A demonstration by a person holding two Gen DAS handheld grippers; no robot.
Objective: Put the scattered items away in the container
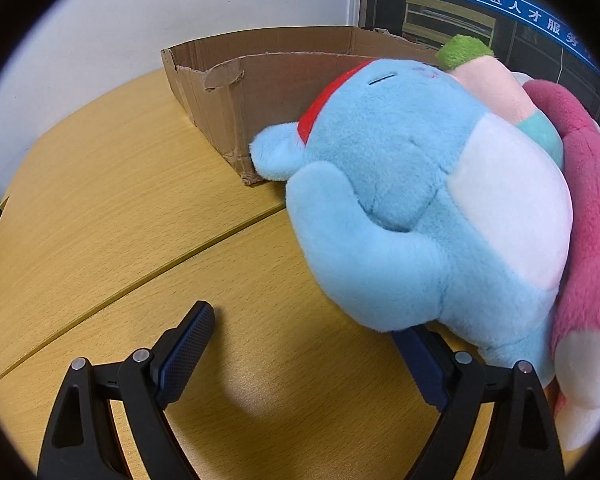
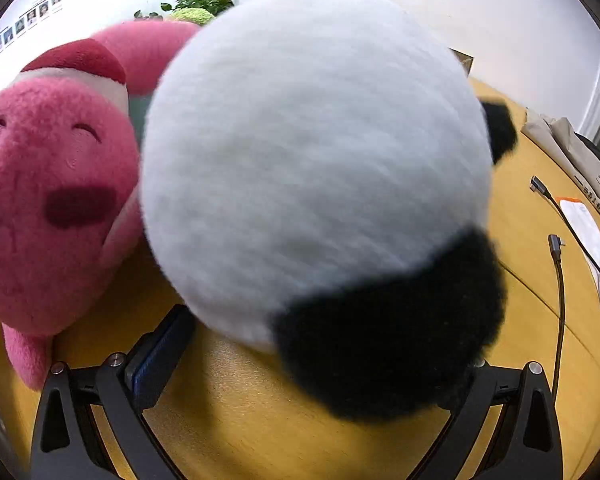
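Observation:
In the left wrist view a blue plush toy (image 1: 412, 200) with a white belly and red collar lies on the wooden table, against the cardboard box (image 1: 228, 96). A pink plush (image 1: 588, 216) and a peach plush with a green top (image 1: 488, 80) lie beside it. My left gripper (image 1: 304, 344) is open, its right finger under the blue plush's lower edge. In the right wrist view a black and white panda plush (image 2: 312, 168) fills the middle, beside the pink plush (image 2: 48, 200). My right gripper (image 2: 312, 344) is open, with the panda between its jaws; the right fingertip is hidden.
The wooden table (image 1: 120, 220) extends to the left of the box. Two black cables (image 2: 560, 280), a white paper (image 2: 588, 232) and a cloth bag (image 2: 572, 152) lie at the right. A green plant (image 2: 204, 0) stands behind the toys.

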